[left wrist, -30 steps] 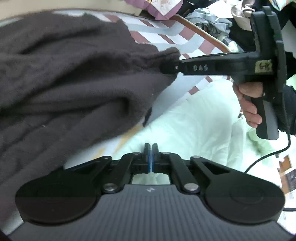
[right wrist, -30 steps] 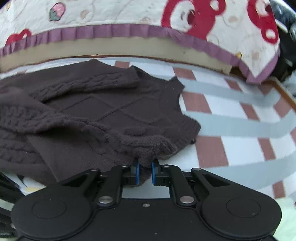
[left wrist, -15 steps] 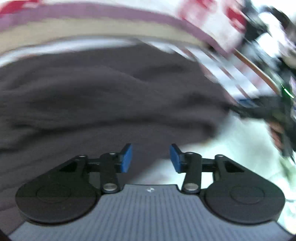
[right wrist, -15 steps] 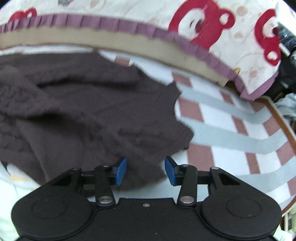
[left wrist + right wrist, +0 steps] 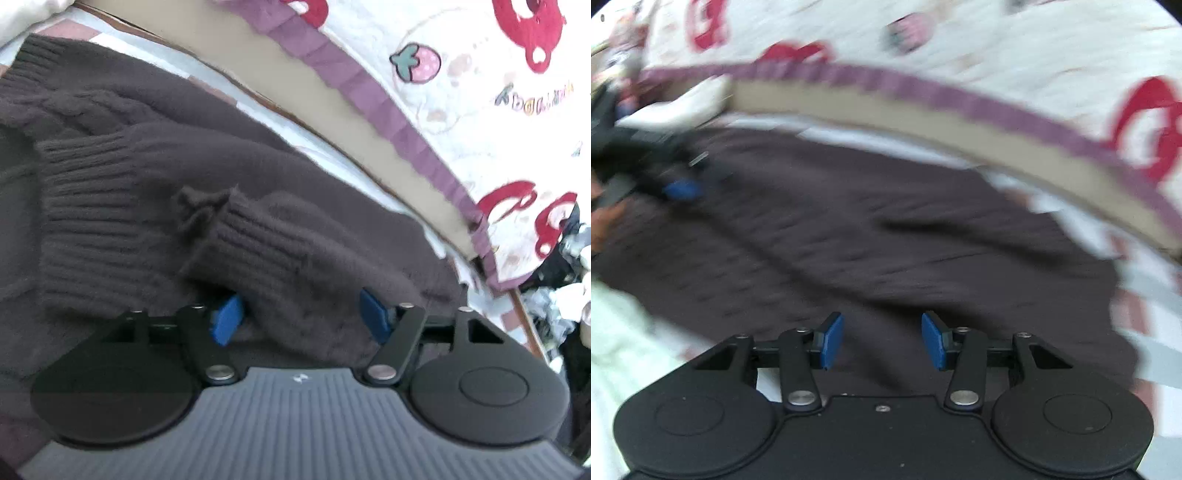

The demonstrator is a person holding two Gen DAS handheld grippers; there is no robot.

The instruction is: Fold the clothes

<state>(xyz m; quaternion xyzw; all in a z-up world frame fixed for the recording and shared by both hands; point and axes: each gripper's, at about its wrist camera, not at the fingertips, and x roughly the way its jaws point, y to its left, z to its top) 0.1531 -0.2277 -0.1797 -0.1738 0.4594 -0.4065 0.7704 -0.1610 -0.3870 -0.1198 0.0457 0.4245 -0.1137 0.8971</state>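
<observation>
So the dark brown knit sweater (image 5: 155, 192) is spread out on the striped sheet (image 5: 1148, 295) of a bed, bunched and layered rather than flat. In the left wrist view a ribbed cuff (image 5: 255, 240) lies on top of the body of the sweater, pointing toward 10 o'clock, and a wider ribbed band (image 5: 85, 206) sits at about 9 o'clock from it.

The left gripper (image 5: 301, 314) has its jaws spread wide, one blue pad on each side of the sleeve just behind that cuff. Nothing's pinched; the fabric just sits between them. My guess is it's lined up that way because the sleeve is the loose bit sticking out, so it's the part to move next. But the same pose would fit having just let the sleeve go, so I can't call it.

The right gripper (image 5: 882, 341) is released too, pads apart, hovering low over the near edge of the sweater. That view is badly smeared, so detail is thin. At 9 to 10 o'clock there you can make out the other gripper and a bit of a hand (image 5: 602, 225).

A bear-and-strawberry quilt (image 5: 480, 74) with a purple frill hangs along the far side, 12 to 2 o'clock.

Containers: none in view that I can see. No basket, no bin, just bedding.
</observation>
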